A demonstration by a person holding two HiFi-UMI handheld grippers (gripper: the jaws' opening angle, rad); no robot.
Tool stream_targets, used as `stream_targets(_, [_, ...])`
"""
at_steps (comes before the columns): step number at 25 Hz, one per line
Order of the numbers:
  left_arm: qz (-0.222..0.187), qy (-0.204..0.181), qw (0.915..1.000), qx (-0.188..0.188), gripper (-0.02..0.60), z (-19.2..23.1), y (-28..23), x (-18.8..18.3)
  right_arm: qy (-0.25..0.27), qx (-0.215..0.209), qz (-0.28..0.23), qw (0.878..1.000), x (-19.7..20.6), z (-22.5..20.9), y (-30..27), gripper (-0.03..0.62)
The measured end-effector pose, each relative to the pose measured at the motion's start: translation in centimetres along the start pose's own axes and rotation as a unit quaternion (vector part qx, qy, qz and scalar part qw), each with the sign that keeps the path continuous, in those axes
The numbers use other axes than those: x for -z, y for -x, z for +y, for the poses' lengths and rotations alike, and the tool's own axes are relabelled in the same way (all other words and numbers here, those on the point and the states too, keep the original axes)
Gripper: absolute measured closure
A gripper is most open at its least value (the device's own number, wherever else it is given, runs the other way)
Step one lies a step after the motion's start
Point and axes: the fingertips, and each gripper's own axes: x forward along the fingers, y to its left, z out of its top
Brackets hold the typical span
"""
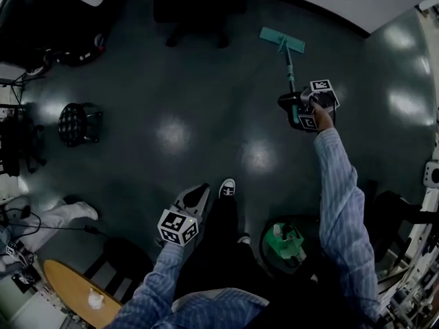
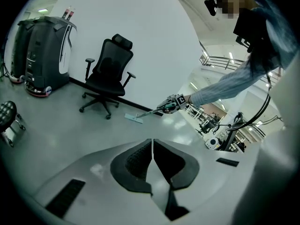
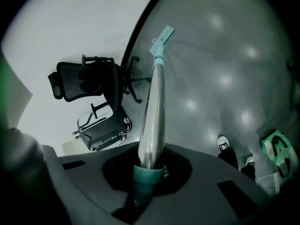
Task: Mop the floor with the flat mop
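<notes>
Right gripper (image 3: 148,175); flat mop (image 3: 154,102) head-forward, roughly

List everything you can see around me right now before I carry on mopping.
Flat mop: one, teal head, on the floor ahead at right.
Office chair: one, black, by the white wall.
Stool: one, black, floor at left.
Bucket: one, green, beside the person's right leg.
Machine: one, black and grey, against the wall left of the chair.
Tabletop: one, wooden, lower left.
Shoes: two, black and white, on the floor.
Left gripper: one, grey, shut, empty.
Right gripper: one, grey, shut on the mop handle.
</notes>
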Motion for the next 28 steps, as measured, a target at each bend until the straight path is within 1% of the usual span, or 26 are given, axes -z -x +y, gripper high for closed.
stream_targets(3, [0.004,0.003,1.0000,0.002,0.572,0.4,-0.4,0.5,-0.002,0.004,-0.017,1.000,-1.7,0.3,-0.7,0.569])
stream_targets(6, [0.001,0.005,1.0000,-0.003,0.572,1.0,-0.2,0.6,0.000,0.006,-0.024,1.000,-2.1,0.3,-1.3,0.569])
stream_targets(10, [0.003,0.004,0.9999,-0.014,0.572,1.7,0.9,0.8,0.005,0.013,-0.027,1.000,-0.8,-0.6,-1.5,0.571])
stream_targets(15, [-0.004,0.002,0.9998,-0.019,0.572,1.3,1.7,0.1,0.003,0.007,-0.024,1.000,1.7,-1.6,0.3,0.571])
stream_targets(18, [-0.008,-0.005,0.9999,-0.012,0.572,0.2,1.8,0.0,0.006,0.008,-0.017,1.000,3.7,-3.4,1.4,0.571])
stream_targets(22, [-0.014,-0.020,0.9997,0.005,0.572,-2.0,1.9,0.1,0.012,0.014,-0.004,1.000,7.6,-6.8,3.1,0.571])
stream_targets(28, [-0.016,-0.039,0.9988,0.024,0.572,-5.0,4.0,2.0,0.010,0.019,0.012,1.000,15.3,-12.4,4.8,0.571])
